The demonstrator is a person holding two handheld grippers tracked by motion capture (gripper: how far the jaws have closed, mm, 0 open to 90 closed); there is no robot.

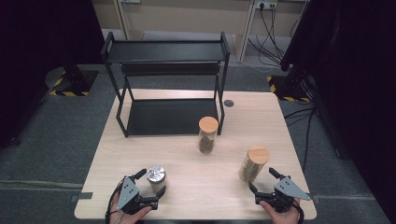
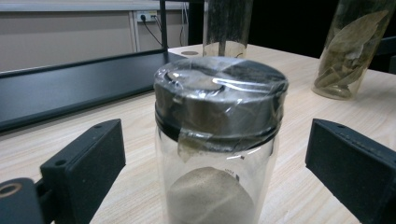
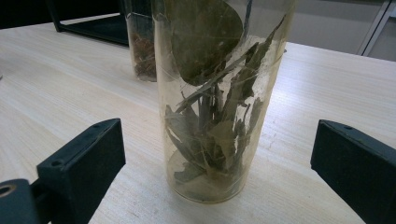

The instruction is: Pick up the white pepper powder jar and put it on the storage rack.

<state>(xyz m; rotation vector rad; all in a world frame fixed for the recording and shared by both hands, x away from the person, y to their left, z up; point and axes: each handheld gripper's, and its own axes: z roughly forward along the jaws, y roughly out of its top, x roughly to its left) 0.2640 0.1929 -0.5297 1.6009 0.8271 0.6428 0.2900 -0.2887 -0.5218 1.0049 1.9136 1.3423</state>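
The metal-lidded glass jar [image 1: 156, 178] stands upright on the wooden table [image 1: 196, 196] between the jaws of the left gripper [image 1: 150, 183], with a clear gap to each jaw, so the jaws stand wide apart and clamp nothing. In the left gripper view the jar [image 2: 217, 140] sits straight ahead of the camera, its dark lid wrapped in shiny clear film and a mound of pale powder inside the glass. Beyond it and to the left of this gripper lies the lower shelf of the black metal rack [image 2: 70, 88].

The tall glass jar of bay leaves [image 1: 253, 163], capped with a wooden lid, stands upright just ahead of the right gripper [image 1: 262, 181], in line with the gap between its jaws. The right gripper view shows the jar [image 3: 217, 107] between the two black jaws with space on both sides; these jaws are also apart and grip nothing.

Farther from both grippers, near the front right leg of the rack [image 1: 168, 84], stands a third jar with a wooden lid [image 1: 208, 134] and dark brown contents; it shows behind the bay leaf jar, up and to the left, in the right gripper view [image 3: 140, 46]
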